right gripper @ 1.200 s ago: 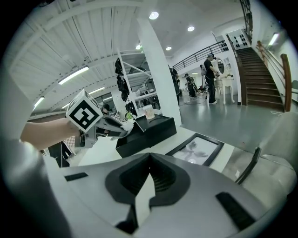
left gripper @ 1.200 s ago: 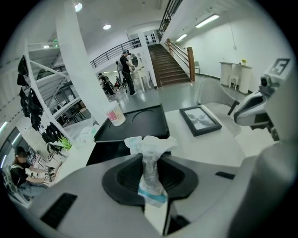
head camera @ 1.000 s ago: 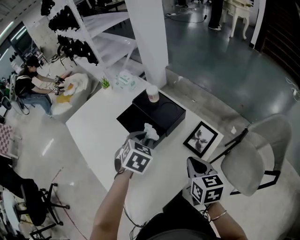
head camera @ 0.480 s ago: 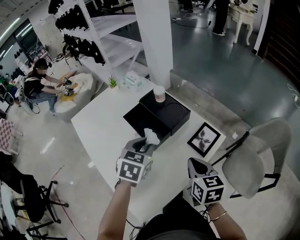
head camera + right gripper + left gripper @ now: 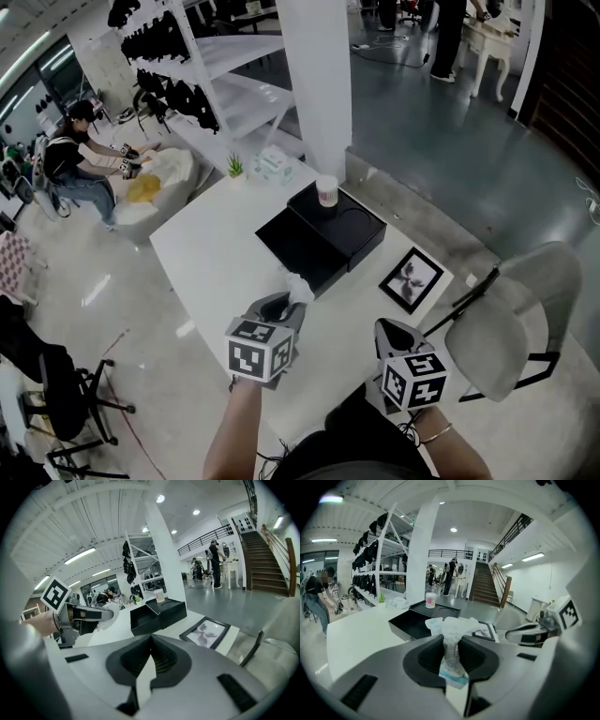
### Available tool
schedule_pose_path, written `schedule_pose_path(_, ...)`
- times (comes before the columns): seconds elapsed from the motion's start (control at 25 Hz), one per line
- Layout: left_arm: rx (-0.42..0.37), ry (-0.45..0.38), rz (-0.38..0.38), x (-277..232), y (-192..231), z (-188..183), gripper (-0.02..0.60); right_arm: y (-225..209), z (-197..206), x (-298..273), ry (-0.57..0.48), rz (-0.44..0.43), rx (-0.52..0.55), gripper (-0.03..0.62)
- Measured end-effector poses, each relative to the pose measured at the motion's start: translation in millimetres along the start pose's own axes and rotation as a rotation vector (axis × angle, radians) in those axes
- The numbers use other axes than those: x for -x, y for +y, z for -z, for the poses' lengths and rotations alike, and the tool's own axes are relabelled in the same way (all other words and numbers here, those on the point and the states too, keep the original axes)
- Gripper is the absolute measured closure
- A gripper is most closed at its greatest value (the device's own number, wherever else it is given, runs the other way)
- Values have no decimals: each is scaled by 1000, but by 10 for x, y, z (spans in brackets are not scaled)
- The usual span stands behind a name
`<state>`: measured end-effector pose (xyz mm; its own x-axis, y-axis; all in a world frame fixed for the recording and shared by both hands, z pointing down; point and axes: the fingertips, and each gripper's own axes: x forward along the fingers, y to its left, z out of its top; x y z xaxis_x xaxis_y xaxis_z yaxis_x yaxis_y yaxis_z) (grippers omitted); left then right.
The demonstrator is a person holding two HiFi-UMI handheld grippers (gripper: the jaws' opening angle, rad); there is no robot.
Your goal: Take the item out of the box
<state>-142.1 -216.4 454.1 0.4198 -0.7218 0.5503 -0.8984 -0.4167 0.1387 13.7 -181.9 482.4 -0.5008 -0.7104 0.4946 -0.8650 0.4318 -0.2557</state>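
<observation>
One white surface carries one black box in two halves, one cup, one framed picture, one small potted plant and one tissue pack. There are two tools, the left tool and the right tool, and one crumpled white item. Nearby are one grey chair, one white pillar and one seated person.
</observation>
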Motion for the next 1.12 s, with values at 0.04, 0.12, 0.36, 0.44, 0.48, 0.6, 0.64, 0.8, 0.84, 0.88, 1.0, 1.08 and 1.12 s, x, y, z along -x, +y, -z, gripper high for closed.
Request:
schedule_pose_path(0.04,17,-6,2,29,-2,24,503,13,-3,7,-2,-1,1,594)
schedule_pose_path(0.12,45,-17,4,82,-5,68,503,40,-13,20,-5,-2,5,594)
schedule_pose_path(0.36,102,-33,12,205,-9,196,503,144,-2,42,-5,-9,13,594)
schedule_pose_path(0.44,118,-40,11,244,-8,238,503,187,11,45,-4,-15,15,594)
schedule_pose_path(0.48,128,-42,11,264,-7,262,503,206,15,46,-3,-18,16,594)
schedule_pose_path(0.6,162,-42,13,313,2,360,503,250,32,41,-1,-24,19,594)
schedule_pose_path(0.64,172,-40,14,322,6,399,503,259,39,39,-1,-24,20,594)
schedule_pose_path(0.8,206,-34,6,373,20,530,503,288,64,52,-3,-28,10,594)
schedule_pose_path(0.84,213,-36,1,390,22,547,503,294,62,62,-4,-29,9,594)
schedule_pose_path(0.88,219,-38,-3,402,21,560,503,298,61,70,-4,-29,9,594)
schedule_pose_path(1.0,231,-47,-17,426,20,595,503,323,63,82,-4,-34,7,594)
schedule_pose_path(1.08,230,-48,-32,439,18,615,503,348,50,95,-9,-41,9,594)
schedule_pose_path(1.12,227,-49,-41,444,17,624,503,360,40,102,-12,-46,13,594)
